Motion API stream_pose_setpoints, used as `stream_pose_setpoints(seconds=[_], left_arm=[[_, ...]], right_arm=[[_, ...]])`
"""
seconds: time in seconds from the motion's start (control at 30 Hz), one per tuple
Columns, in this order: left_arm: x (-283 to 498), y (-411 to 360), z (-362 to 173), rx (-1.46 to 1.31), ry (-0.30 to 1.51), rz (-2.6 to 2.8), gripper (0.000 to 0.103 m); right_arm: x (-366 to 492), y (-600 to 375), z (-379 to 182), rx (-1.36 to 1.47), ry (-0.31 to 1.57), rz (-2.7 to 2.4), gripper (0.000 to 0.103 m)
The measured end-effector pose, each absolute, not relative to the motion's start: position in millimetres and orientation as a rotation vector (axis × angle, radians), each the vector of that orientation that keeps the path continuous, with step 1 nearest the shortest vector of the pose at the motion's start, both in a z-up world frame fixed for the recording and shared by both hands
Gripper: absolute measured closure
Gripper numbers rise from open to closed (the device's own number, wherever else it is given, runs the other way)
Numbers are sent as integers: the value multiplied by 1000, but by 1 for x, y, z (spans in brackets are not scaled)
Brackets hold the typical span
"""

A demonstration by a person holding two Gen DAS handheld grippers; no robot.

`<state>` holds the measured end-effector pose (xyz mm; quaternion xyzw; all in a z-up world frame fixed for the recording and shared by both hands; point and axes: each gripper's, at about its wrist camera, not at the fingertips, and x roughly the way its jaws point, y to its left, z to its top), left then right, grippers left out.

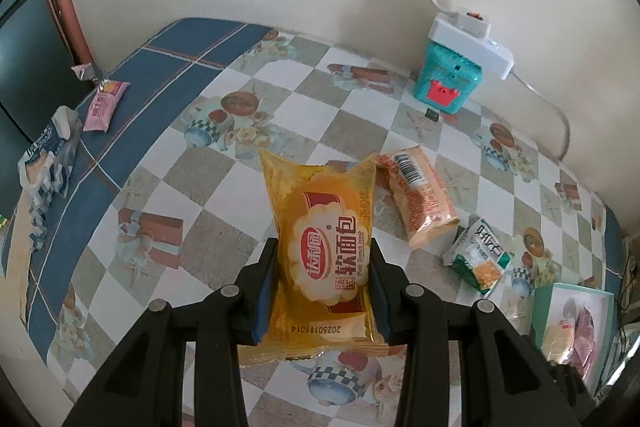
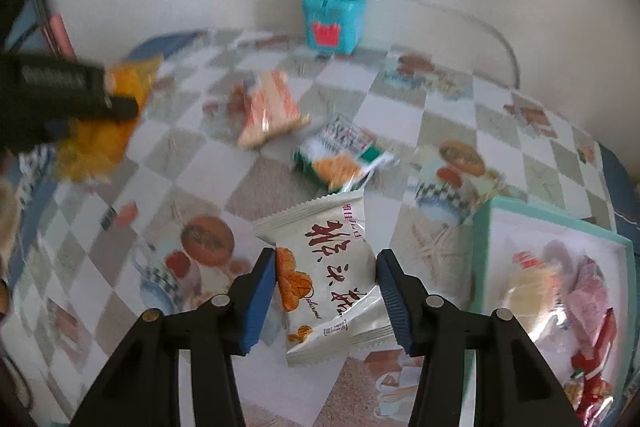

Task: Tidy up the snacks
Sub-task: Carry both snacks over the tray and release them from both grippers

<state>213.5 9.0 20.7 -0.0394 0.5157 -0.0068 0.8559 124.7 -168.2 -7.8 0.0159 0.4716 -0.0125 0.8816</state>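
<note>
My left gripper (image 1: 323, 247) is shut on a yellow soft-bread packet (image 1: 326, 259) and holds it above the table; it shows blurred at the far left of the right wrist view (image 2: 96, 115). My right gripper (image 2: 326, 259) is open around a white snack packet (image 2: 332, 287) that lies on the table; the pads do not press it. An orange packet (image 1: 420, 195) (image 2: 268, 111) and a green packet (image 1: 480, 255) (image 2: 340, 155) lie mid-table. A teal box (image 2: 484, 251) (image 1: 540, 307) at the right holds several snacks.
A teal toy box (image 1: 450, 79) (image 2: 330, 23) with a white power strip (image 1: 472, 43) stands at the back wall. A pink packet (image 1: 105, 105) and a blue-white bag (image 1: 48, 159) lie at the table's left edge. The checkered tablecloth (image 1: 224, 163) covers the table.
</note>
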Motion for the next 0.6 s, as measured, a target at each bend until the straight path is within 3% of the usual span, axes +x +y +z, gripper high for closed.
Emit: stream_pose_setpoints(seconds=[0.3, 0.6], left_arm=[[195, -51, 53, -29, 1011, -132, 61], [143, -182, 62, 118, 993, -447, 61]], right_arm=[[83, -243, 59, 101, 796, -298, 49], [26, -375, 48, 285, 824, -720, 49]])
